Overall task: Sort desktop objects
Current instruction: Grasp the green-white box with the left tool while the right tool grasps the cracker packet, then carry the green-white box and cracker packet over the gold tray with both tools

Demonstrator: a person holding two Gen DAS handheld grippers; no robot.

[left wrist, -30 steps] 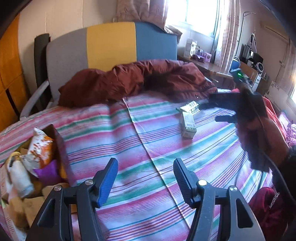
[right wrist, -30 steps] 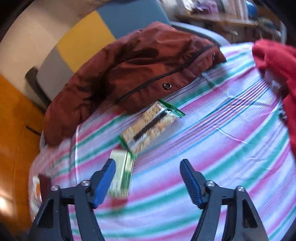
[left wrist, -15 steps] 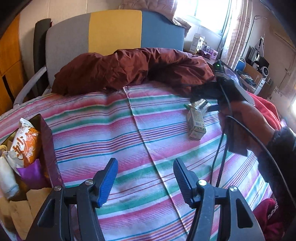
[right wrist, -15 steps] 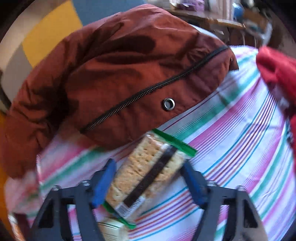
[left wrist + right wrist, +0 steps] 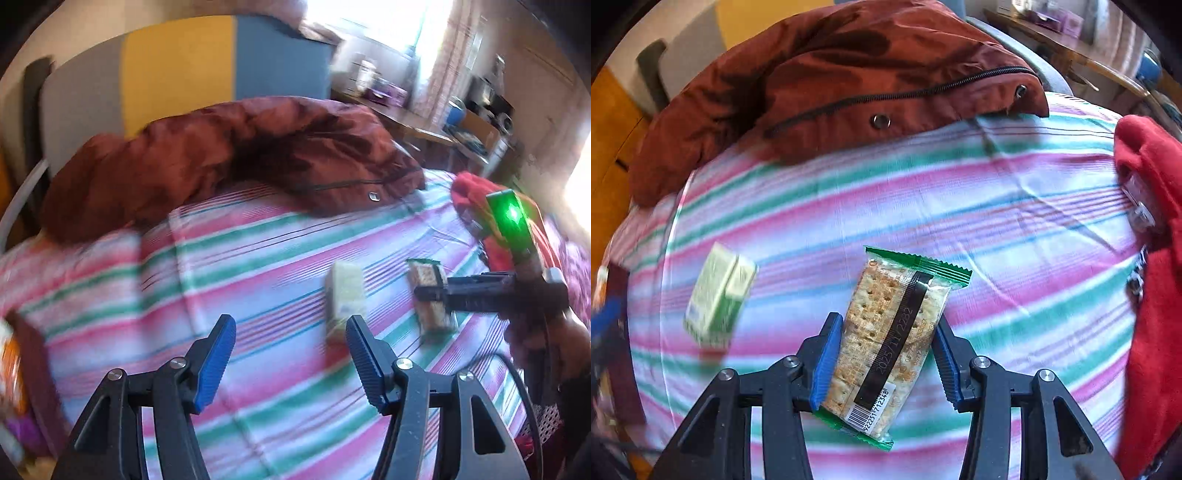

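R gripper (image 5: 884,354) tilted down, clamping cracker pack (image 5: 890,339).

Each camera sits on its gripper and looks forward along the jaws, tilted downward at the striped bed (image 5: 258,266).

The left wrist view stands farther back, taking in the headboard (image 5: 177,70), the window side of the room and the right gripper (image 5: 430,293) at its right edge.

The right wrist view sits close above the sheet, facing the brown jacket (image 5: 831,74).

Both views share the jacket, the cracker packet (image 5: 890,332), the green carton (image 5: 716,295) and the red cloth (image 5: 1152,221).
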